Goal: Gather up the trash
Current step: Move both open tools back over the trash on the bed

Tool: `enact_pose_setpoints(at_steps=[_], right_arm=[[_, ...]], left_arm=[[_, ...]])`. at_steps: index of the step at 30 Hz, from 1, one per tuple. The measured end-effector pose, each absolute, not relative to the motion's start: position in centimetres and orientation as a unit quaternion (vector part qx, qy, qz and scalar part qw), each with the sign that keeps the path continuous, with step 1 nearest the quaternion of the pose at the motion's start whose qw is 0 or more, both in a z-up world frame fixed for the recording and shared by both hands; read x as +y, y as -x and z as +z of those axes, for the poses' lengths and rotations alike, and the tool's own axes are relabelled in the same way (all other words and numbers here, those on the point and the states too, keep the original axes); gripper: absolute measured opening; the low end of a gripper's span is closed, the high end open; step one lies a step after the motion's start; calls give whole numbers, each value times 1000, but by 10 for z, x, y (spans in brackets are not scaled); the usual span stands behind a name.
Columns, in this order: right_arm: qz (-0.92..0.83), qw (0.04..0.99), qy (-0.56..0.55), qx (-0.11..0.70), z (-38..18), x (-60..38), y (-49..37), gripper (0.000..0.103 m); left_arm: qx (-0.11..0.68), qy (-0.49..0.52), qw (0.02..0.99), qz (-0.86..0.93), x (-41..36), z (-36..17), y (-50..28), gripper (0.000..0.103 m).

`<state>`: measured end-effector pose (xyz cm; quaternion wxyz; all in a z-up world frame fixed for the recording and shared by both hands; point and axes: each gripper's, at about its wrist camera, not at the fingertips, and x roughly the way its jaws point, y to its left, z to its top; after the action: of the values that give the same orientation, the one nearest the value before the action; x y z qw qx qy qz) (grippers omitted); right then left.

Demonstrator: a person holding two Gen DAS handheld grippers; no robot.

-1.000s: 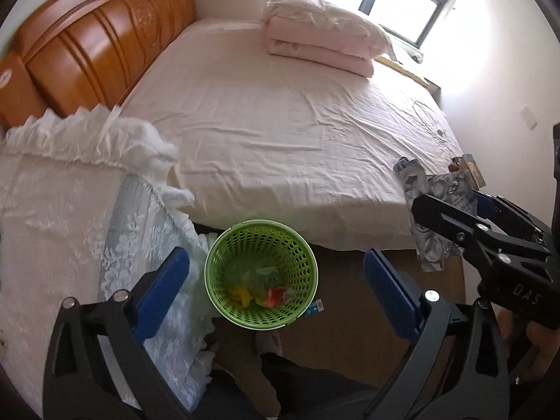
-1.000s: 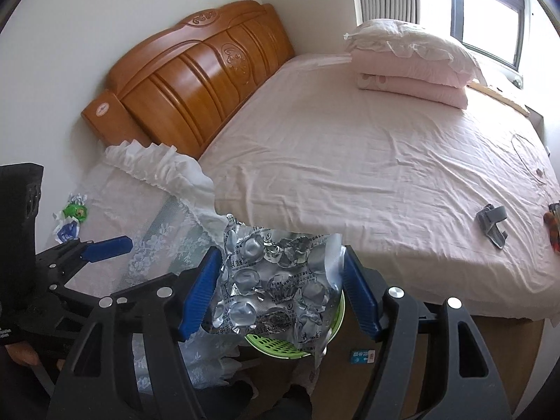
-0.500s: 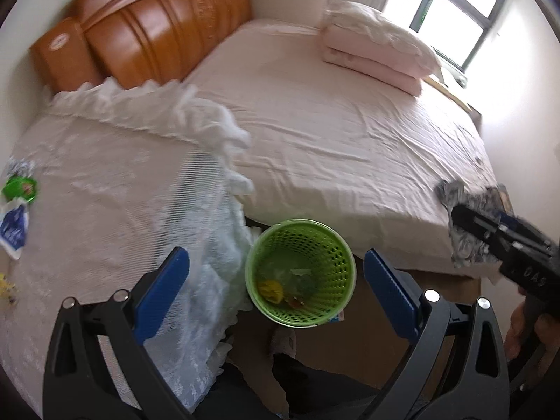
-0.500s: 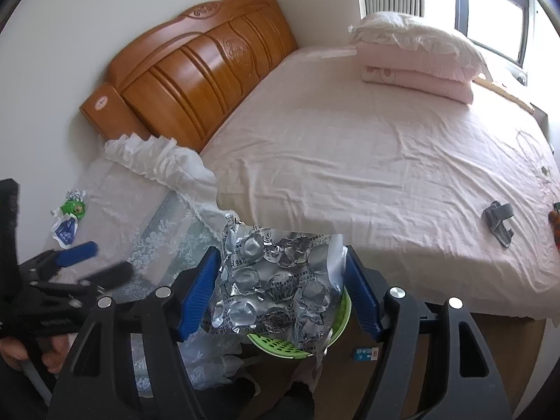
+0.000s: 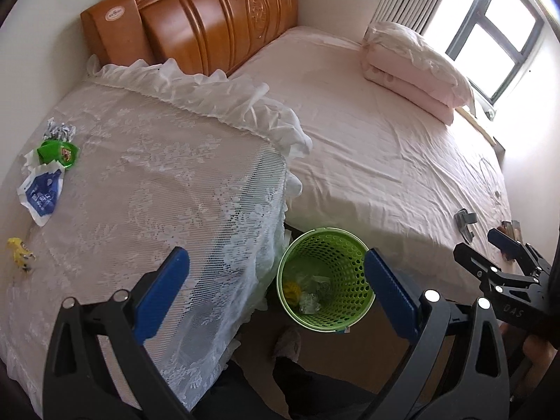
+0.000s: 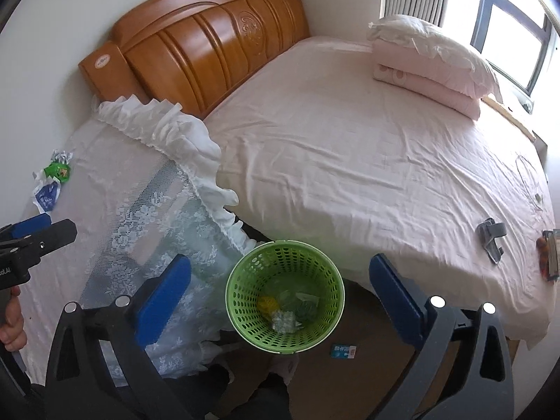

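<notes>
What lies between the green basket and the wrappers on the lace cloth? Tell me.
In the left wrist view, only bare lace cloth stretches between the green basket and the wrappers; a small yellow scrap lies off to the side.

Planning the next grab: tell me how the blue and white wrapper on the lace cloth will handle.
The blue and white wrapper looks thin, flat and crinkled, so probably floppy and very light. It lies flat on the lace cloth, so a gripper may pinch lace too. It overlaps the green packet, which might shift.

White letters "DAS" are showing on the black right gripper (image 5: 504, 248), right of the green basket (image 5: 323, 280).
</notes>
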<state>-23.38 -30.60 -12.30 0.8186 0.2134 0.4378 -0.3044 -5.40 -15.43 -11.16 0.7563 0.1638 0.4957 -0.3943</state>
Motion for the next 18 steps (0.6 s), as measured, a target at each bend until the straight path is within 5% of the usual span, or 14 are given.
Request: enact_pose_setpoints(at_steps=[18], right_arm=[[-267, 835, -230, 423, -112, -299, 204, 101]], left_arm=[[497, -144, 772, -371, -127, -108, 38, 95]])
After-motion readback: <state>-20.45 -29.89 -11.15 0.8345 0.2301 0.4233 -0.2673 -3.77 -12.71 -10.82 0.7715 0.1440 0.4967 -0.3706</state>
